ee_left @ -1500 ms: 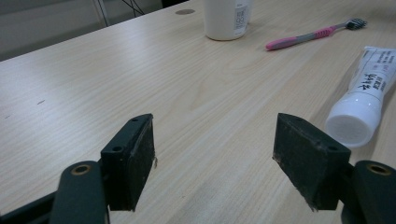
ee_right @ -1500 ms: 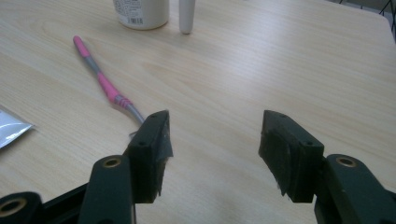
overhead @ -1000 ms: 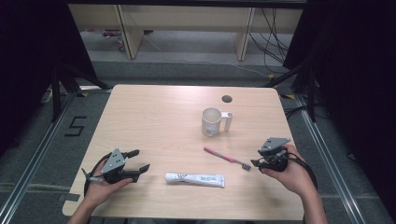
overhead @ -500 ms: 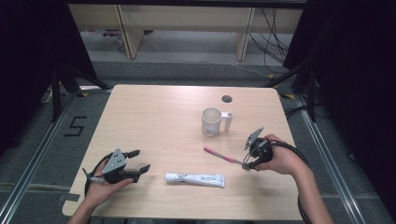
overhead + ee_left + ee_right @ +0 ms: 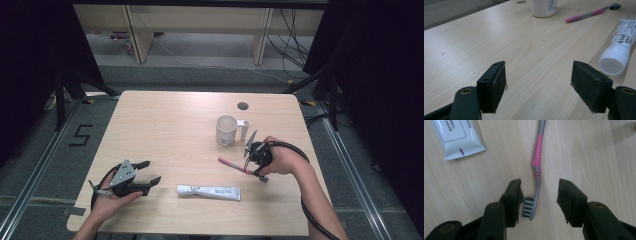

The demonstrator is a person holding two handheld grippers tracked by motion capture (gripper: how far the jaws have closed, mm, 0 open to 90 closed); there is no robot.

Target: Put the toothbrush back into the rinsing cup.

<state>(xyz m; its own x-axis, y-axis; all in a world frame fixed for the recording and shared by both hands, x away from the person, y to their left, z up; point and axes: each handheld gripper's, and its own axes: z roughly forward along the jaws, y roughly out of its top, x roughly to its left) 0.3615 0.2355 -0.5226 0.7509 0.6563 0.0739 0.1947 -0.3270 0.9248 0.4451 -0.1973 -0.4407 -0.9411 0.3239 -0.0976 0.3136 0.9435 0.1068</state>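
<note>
Pink-grey toothbrush (image 5: 537,173) flat on table (image 5: 165,125), at 5 o'clock from mug (image 5: 227,130). Right gripper (image 5: 539,192) straddles brush head, jaws just closing, pads not pressing. Left gripper (image 5: 539,87) open, empty. Toothpaste tube (image 5: 209,191) at 6 o'clock.

Our left gripper (image 5: 145,179) and right gripper (image 5: 252,159): black bodies, grey three-cornered plates, rectangular black pads (image 5: 496,85), brass-ringed pivot holes, trailing black cables.
</note>
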